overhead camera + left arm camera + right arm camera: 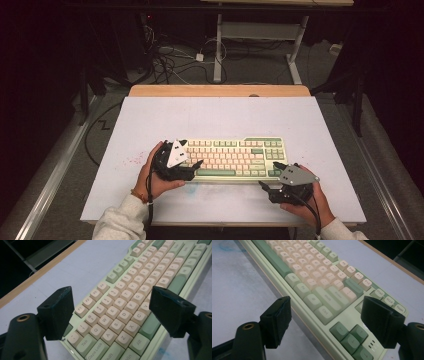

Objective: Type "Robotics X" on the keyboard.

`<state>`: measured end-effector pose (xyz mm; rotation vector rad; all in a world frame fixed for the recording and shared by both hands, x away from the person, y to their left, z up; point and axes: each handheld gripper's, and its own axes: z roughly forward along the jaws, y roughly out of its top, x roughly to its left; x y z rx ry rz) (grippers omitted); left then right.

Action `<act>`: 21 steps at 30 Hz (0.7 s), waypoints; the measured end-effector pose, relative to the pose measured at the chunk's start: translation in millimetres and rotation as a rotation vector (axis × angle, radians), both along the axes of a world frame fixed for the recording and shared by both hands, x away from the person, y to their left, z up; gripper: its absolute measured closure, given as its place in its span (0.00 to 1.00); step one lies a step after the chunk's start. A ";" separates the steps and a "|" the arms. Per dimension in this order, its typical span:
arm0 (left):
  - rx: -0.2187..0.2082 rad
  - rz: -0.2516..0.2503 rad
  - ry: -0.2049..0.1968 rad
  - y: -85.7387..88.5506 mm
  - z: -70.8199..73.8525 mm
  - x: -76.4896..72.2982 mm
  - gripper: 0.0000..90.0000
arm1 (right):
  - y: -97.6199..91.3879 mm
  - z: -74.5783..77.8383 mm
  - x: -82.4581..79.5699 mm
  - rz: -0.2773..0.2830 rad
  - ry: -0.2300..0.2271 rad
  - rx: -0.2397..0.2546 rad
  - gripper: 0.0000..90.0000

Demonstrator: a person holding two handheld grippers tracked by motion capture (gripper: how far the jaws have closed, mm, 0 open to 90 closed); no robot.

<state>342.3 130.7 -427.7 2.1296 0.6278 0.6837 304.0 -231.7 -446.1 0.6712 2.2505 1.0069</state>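
The keyboard (235,159) lies flat on the white surface (220,115), near the person's edge; the left tongs (187,167) stand wide over its left end, with nothing between the jaws; the right tongs (267,187) are also wide and empty, at its right end near the arrow keys (352,337). What could go wrong, in my judgement: a jaw may come down on the keycaps (120,312) instead of the frame, so a cap is pressed or pulled off; if only one end is gripped, the keyboard may tilt and slide on the smooth surface.
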 end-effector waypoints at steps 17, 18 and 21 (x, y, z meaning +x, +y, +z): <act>0.055 -0.016 -0.051 11.6 -3.5 -20.8 0.21 | 0.2 0.5 0.1 -0.002 -0.003 0.008 0.28; 0.054 -0.016 -0.051 12.5 -3.7 -21.8 0.21 | 0.2 0.4 0.2 -0.003 -0.003 0.006 0.28; 0.064 -0.016 -0.049 15.7 -5.2 -24.9 0.21 | 0.3 0.3 0.4 -0.005 -0.001 0.007 0.28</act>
